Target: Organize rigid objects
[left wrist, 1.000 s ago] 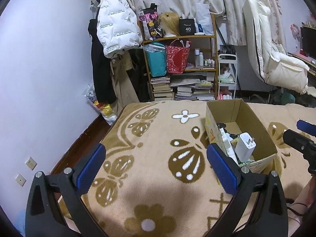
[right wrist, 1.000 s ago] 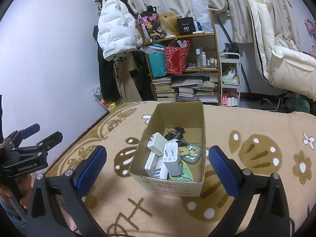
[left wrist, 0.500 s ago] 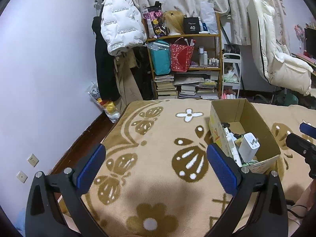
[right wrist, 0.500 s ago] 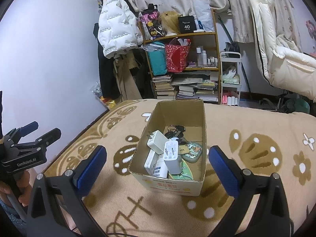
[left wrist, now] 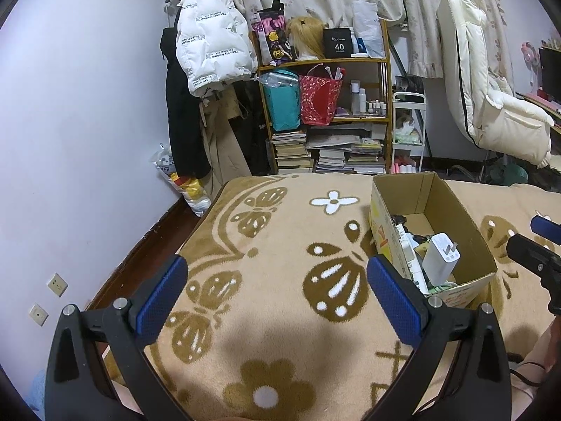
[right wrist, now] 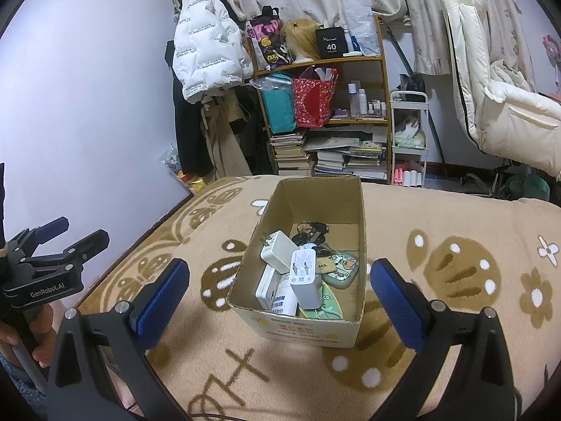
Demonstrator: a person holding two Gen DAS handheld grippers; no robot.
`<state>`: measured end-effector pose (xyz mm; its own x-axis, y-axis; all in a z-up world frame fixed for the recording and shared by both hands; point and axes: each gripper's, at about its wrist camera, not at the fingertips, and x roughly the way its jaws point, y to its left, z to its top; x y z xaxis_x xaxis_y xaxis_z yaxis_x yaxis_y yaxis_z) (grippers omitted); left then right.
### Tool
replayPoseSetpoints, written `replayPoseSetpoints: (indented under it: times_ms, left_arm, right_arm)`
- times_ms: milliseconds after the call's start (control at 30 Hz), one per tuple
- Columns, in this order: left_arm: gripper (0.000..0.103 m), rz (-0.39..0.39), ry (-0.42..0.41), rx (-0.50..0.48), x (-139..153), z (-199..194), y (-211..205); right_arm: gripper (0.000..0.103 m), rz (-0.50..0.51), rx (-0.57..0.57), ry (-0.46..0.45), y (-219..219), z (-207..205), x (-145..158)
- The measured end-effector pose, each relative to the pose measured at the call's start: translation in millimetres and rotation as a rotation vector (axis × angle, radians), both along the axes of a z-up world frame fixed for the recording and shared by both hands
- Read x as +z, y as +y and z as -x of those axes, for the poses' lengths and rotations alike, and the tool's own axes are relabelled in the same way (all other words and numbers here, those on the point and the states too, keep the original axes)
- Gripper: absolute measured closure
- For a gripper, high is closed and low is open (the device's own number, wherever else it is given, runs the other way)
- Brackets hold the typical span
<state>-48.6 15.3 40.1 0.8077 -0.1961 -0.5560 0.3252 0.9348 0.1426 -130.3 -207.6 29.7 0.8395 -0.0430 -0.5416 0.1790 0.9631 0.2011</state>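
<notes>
An open cardboard box point(right wrist: 345, 207) point(left wrist: 466, 221) sits on the tan patterned blanket. Inside lie two white chargers point(right wrist: 304, 277) point(left wrist: 441, 258), a white flat box point(right wrist: 266, 286), a bunch of keys point(right wrist: 310, 229) and small cases point(right wrist: 345, 268). My right gripper point(right wrist: 280, 289) is open, held just in front of the box, nothing between its fingers. My left gripper point(left wrist: 273, 289) is open over bare blanket, to the left of the box, and is empty; it also shows at the left edge of the right wrist view, left gripper point(right wrist: 56, 245).
The blanket point(left wrist: 280, 231) covers a bed whose left edge drops to a dark floor by the wall. Behind stand a wooden shelf point(right wrist: 326, 112) with bags and books, hanging coats point(right wrist: 207, 56), a small white cart point(right wrist: 408, 140) and a cream padded chair point(right wrist: 498, 98).
Both grippers have drifted slightly back and upward, so the box sits a little lower and farther in each view. Both stay open and empty.
</notes>
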Motion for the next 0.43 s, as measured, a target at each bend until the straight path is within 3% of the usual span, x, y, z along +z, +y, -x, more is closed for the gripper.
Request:
replayPoseSetpoints:
  times_ms: [433]
  left_arm:
    - [0.002,0.001,-0.005,0.001,-4.2,1.8,1.5]
  right_arm:
    - [0.0,0.001,0.0,0.002,0.4,-0.5,0.8]
